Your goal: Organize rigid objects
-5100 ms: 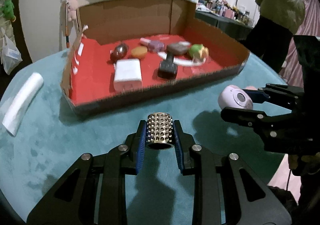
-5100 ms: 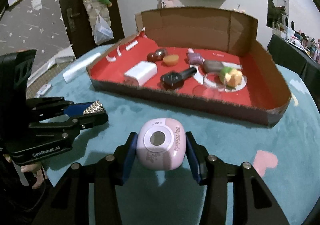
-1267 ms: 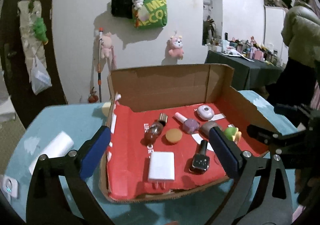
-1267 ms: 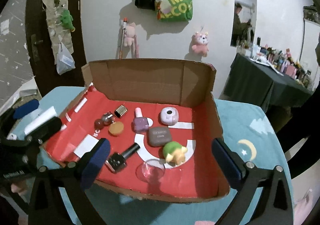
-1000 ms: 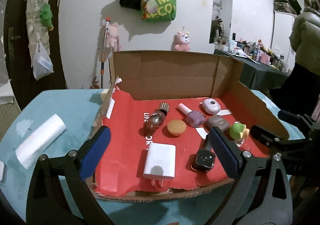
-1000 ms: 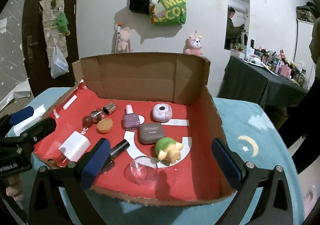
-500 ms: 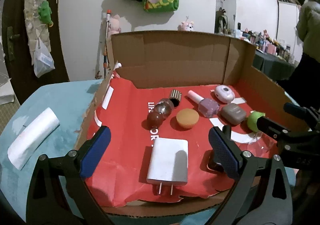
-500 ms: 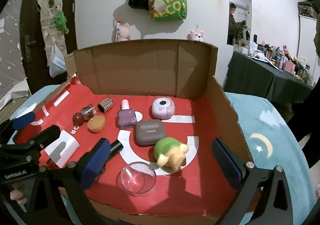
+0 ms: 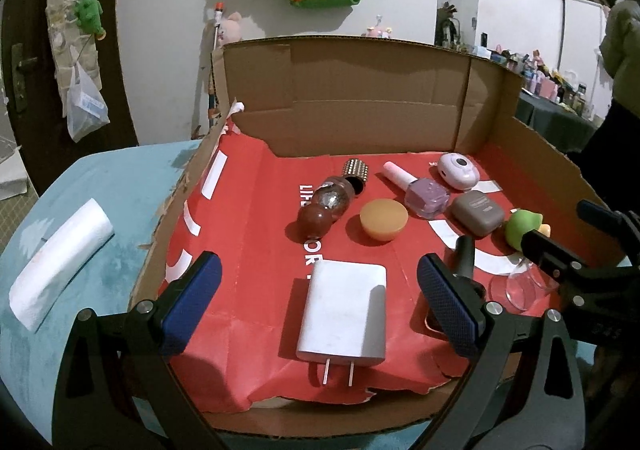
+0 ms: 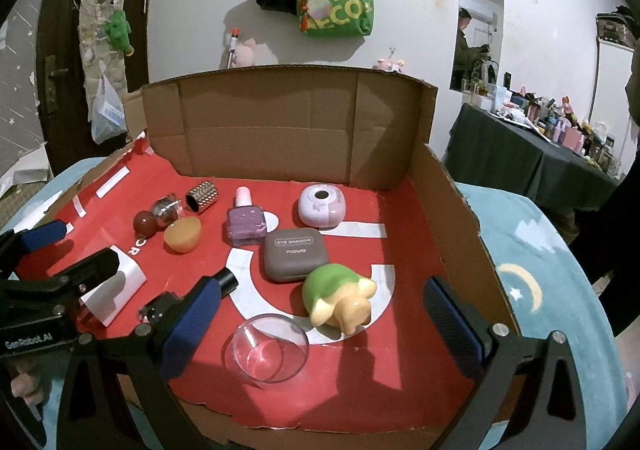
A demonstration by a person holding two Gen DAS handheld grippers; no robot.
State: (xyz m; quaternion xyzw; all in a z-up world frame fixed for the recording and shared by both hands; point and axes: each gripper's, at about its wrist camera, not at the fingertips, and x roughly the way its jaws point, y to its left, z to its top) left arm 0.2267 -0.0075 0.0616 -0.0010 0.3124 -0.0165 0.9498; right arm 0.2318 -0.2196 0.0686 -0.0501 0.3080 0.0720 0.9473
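Both tools empty, spread wide over the box.

Left tool point(image 9: 318, 308) released the studded cylinder point(image 9: 355, 171), right tool point(image 10: 322, 314) the pink camera point(image 10: 321, 206); both now lie at the back of the cardboard box point(image 10: 280, 122). Counter point(image 10: 532, 250) shows nothing more to collect, so sorting looks near done.

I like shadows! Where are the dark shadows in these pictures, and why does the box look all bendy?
Left wrist view: a shadow lies left of the white charger. Right wrist view: the turtle toy shadows the red liner. Both: fisheye bends the cardboard box.
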